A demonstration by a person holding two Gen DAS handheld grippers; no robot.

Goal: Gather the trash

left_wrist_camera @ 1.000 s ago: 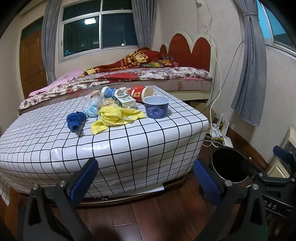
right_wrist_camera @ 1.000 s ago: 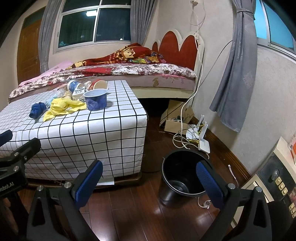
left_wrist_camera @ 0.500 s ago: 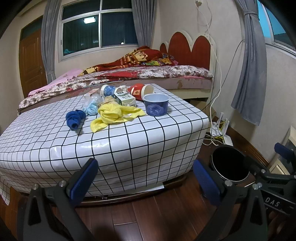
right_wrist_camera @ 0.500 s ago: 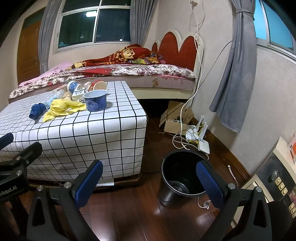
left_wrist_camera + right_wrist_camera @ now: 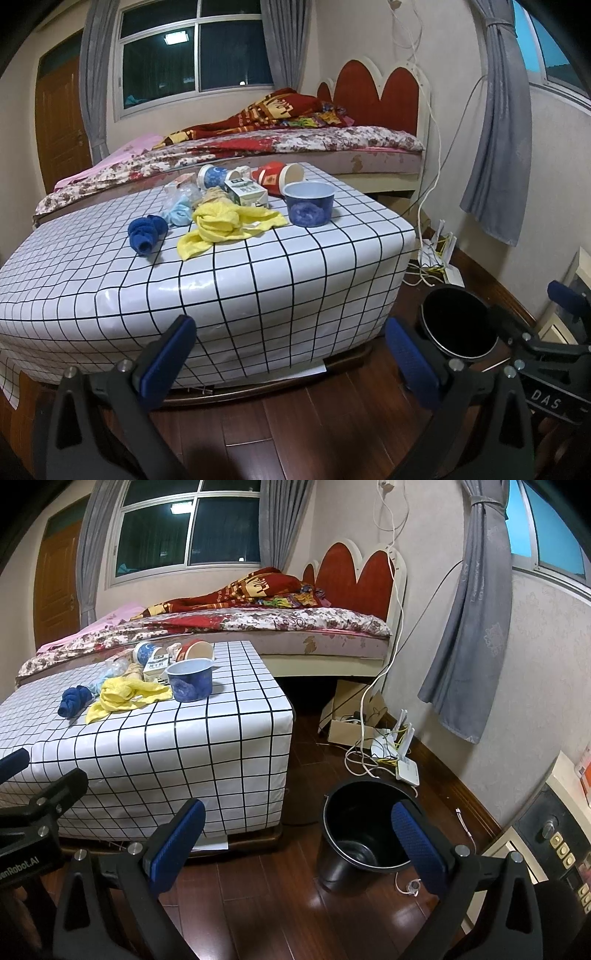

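Apparently, trash [image 5: 236,206] well beyond both open claws [image 5: 291,358].

Left gripper [image 5: 291,354] spread wide; right gripper [image 5: 299,836] likewise

White tabletop [image 5: 258,280] with a black grid pattern. On it: a yellow cloth [image 5: 225,227], a dark blue rolled cloth [image 5: 146,232], a blue paper bowl [image 5: 309,203], a red cup [image 5: 275,178]. Black bucket [image 5: 364,834] on the dark reddish wood floor [image 5: 280,904]. Curtains [image 5: 469,627] are grey.
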